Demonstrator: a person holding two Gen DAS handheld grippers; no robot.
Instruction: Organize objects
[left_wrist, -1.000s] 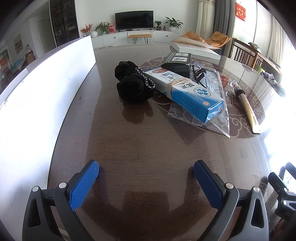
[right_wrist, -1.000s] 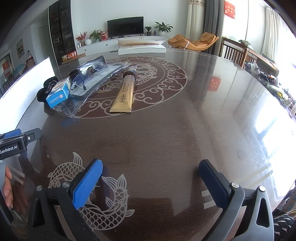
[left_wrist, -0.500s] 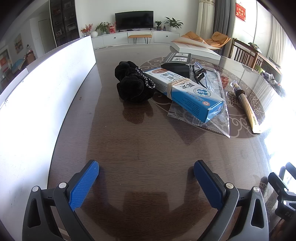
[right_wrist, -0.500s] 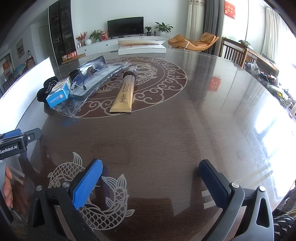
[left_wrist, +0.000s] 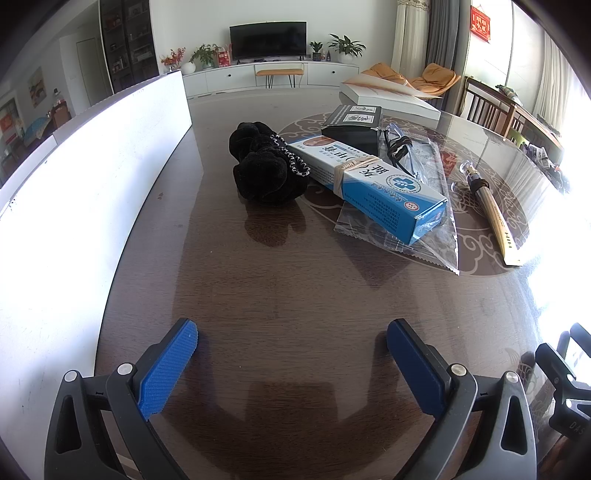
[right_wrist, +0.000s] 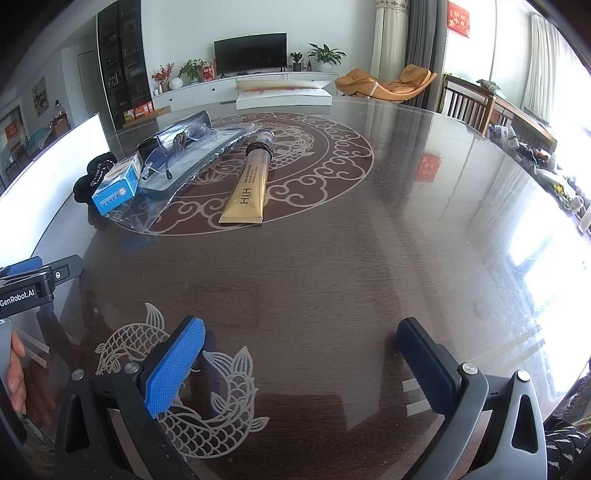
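Objects — blue box (left_wrist: 369, 184), black pouch (left_wrist: 264, 170), gold tube (right_wrist: 248, 188) — lie clustered mid-table (left_wrist: 295, 295), unsorted; left hand-held gripper (left_wrist: 291, 363) and right hand-held gripper (right_wrist: 301, 363) both gape empty, apparently poised to begin.

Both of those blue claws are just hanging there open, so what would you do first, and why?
Probably ease the left gripper forward toward the black scrunchie: both grippers are open and empty, and it lies nearest ahead, at the pile's edge.

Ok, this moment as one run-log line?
left gripper: open, empty | right gripper: open, empty | blue box, scrunchie, gold tube: untouched on table
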